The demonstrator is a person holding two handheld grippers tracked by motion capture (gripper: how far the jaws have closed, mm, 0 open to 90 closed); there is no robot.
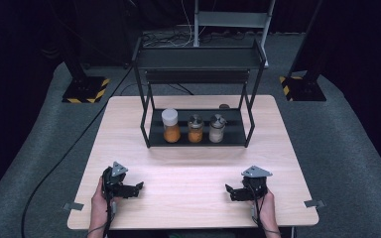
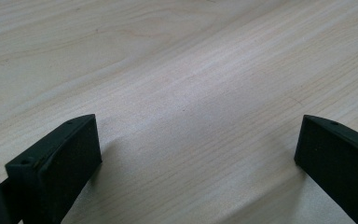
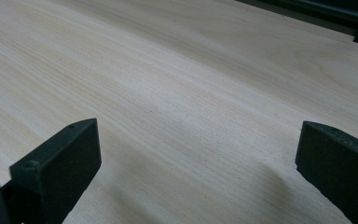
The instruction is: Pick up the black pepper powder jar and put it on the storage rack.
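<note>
High view: a person's two hands rest at the near edge of the pale wood desk (image 1: 193,183), the left claw (image 1: 138,188) and the right claw (image 1: 229,190) pointing inward at each other, both empty. Well apart from them, three jars stand in a row on the lower tray of a black metal rack (image 1: 238,134): a white-lidded jar (image 1: 170,126) of orange contents, a middle jar (image 1: 195,129), and a pale-filled jar (image 1: 217,128) close beside it. The jars stand nearly touching, so a wide claw reaching for one risks knocking its neighbour, and the rack's posts and upper shelf may catch a high approach.

Left gripper view: jaws spread wide over bare wood grain, nothing between them, a gap the high view leaves too small to judge.

Right gripper view: jaws equally wide apart, with the rack's dark base at the top right corner.
</note>
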